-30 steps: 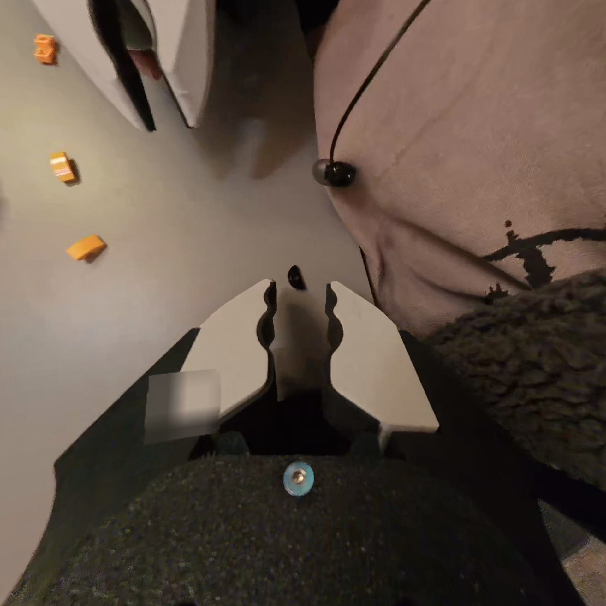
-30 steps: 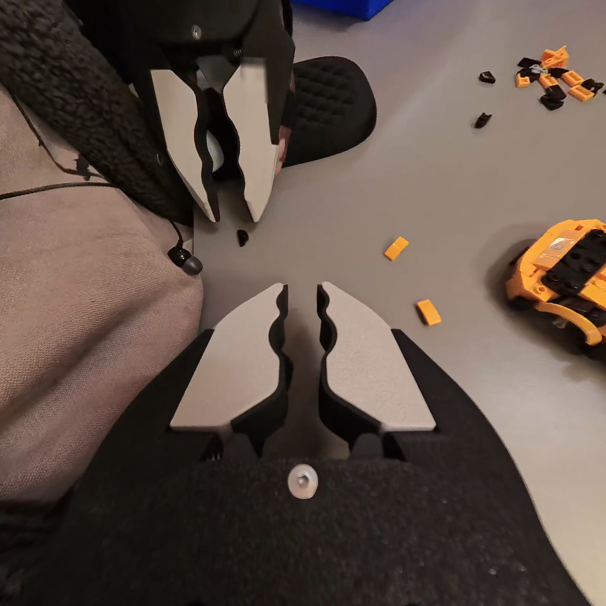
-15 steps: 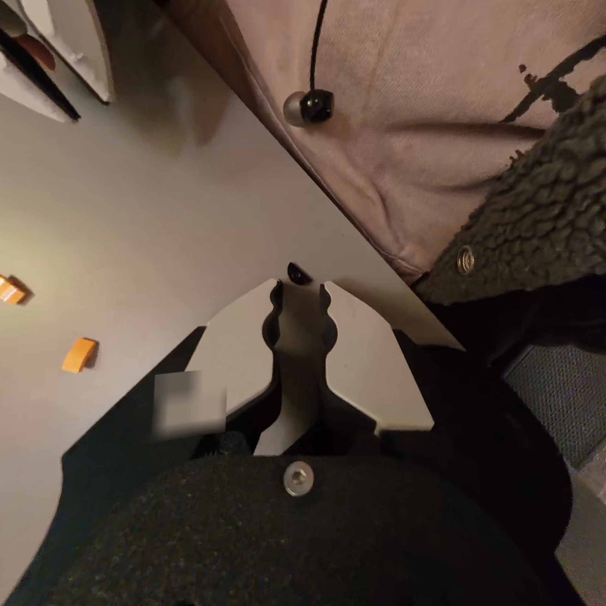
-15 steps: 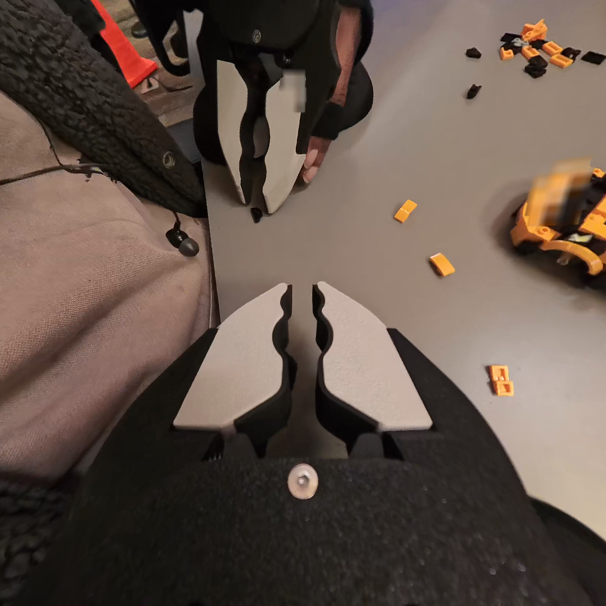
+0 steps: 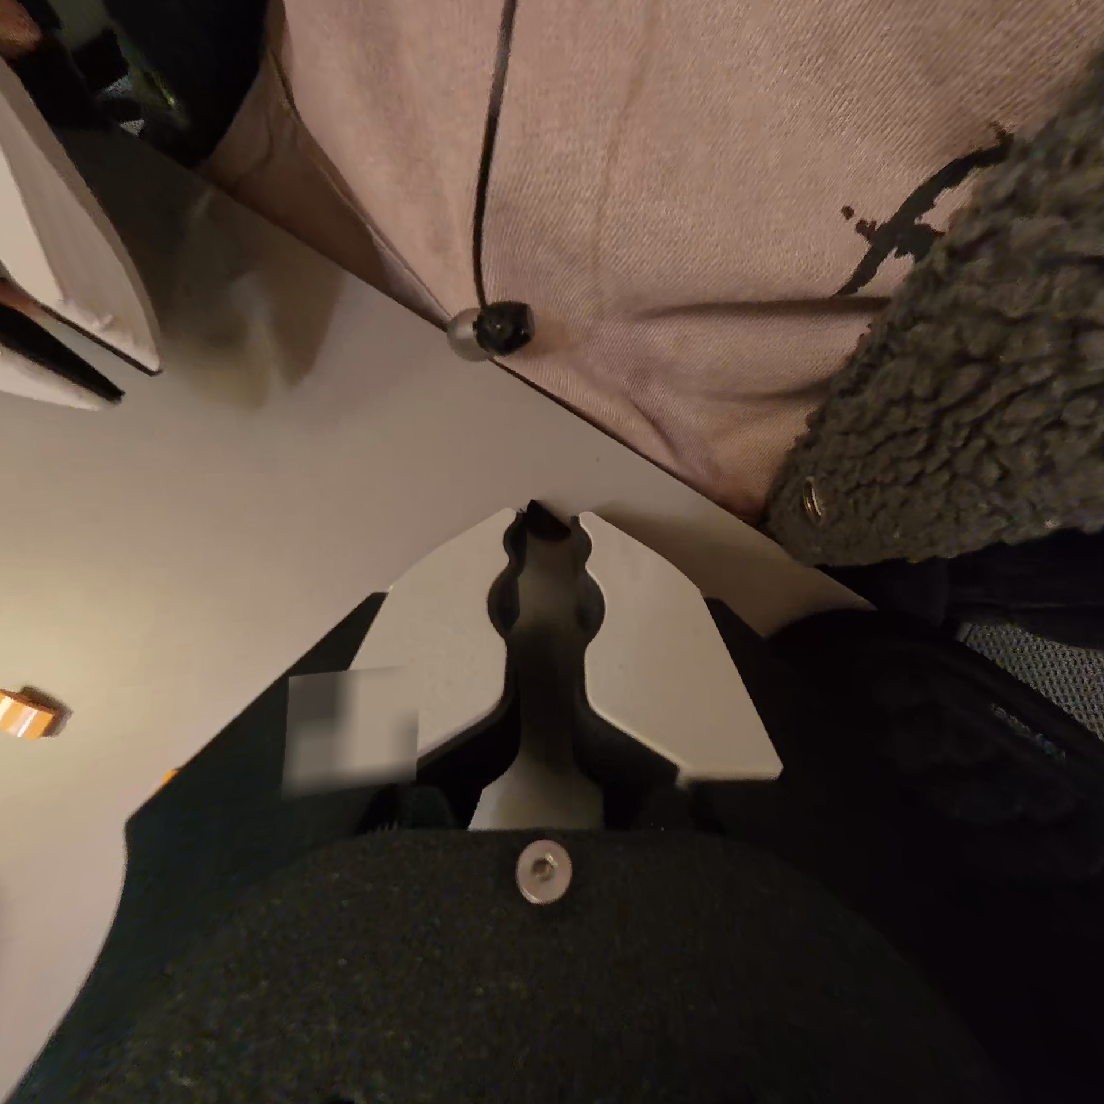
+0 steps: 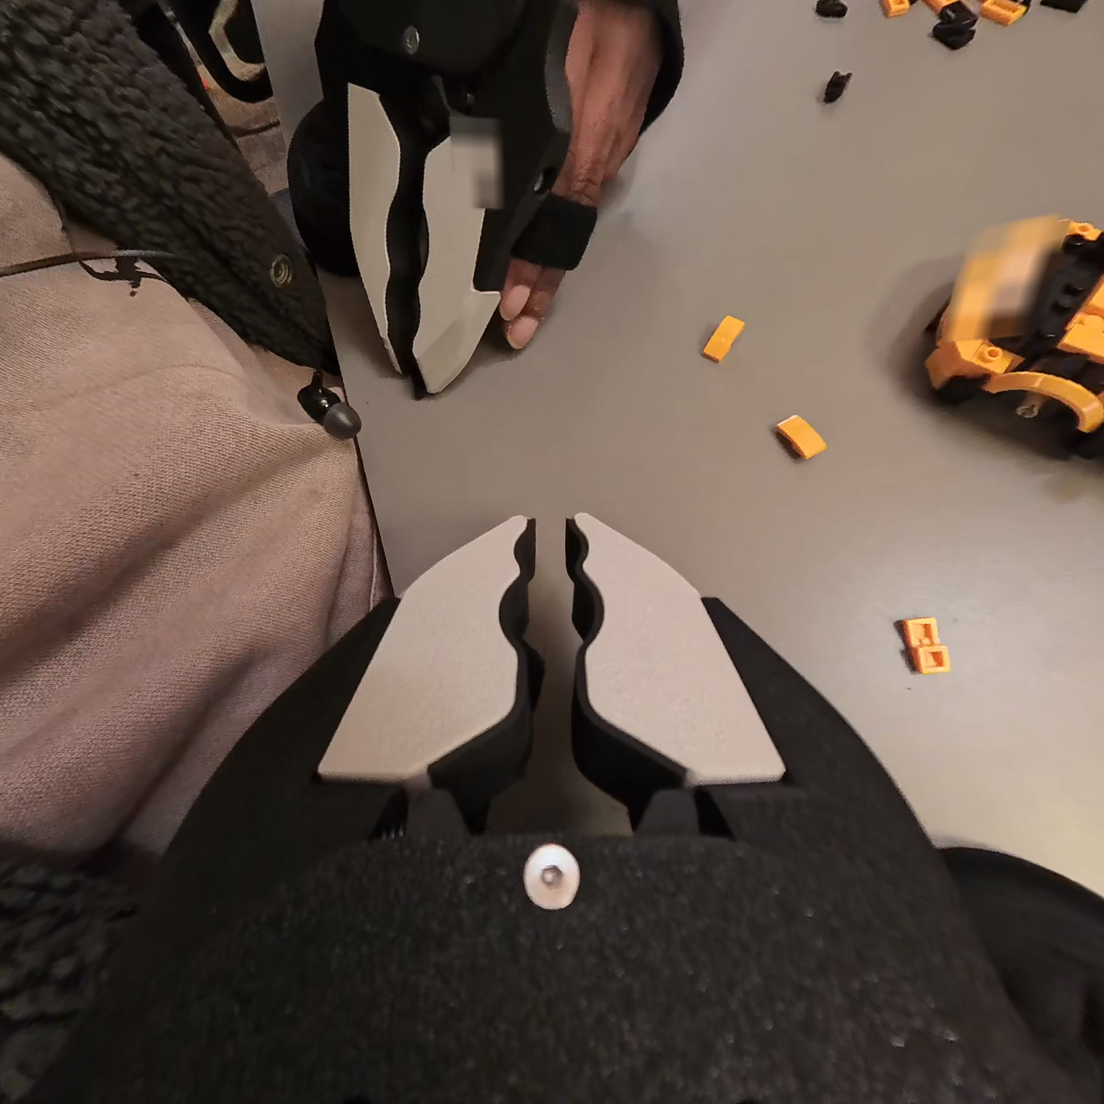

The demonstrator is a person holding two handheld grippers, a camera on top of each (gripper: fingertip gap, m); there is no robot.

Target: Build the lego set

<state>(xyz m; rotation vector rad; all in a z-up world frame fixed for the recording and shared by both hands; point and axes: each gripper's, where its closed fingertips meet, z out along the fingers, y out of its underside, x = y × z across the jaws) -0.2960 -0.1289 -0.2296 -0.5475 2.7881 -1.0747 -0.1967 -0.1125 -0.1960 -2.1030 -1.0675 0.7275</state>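
My left gripper (image 5: pixel 548 517) has its tips on the grey table (image 5: pixel 179 537) near the front edge, pinched on a small black lego piece (image 5: pixel 542 518). In the right wrist view the left gripper (image 6: pixel 415 385) stands tilted with its tips nearly together on the table; the piece is hidden there. My right gripper (image 6: pixel 548 520) is empty, with a narrow gap between its fingers, and hovers over the table nearer the edge. A part-built orange and black lego car (image 6: pixel 1027 334) sits at the right.
Loose orange pieces (image 6: pixel 723 338) (image 6: pixel 800 436) (image 6: pixel 926 645) lie between the grippers and the car. A pile of orange and black pieces (image 6: pixel 956 18) lies at the far right. The person's beige shirt (image 6: pixel 149 537) and fleece sleeve press against the table edge on the left. Across from one pair of fingers to the other is roughly 11 cm.
The left gripper has moved down onto the small black piece and narrowed its fingers around it. The right gripper has drawn back a little and keeps the same narrow gap.
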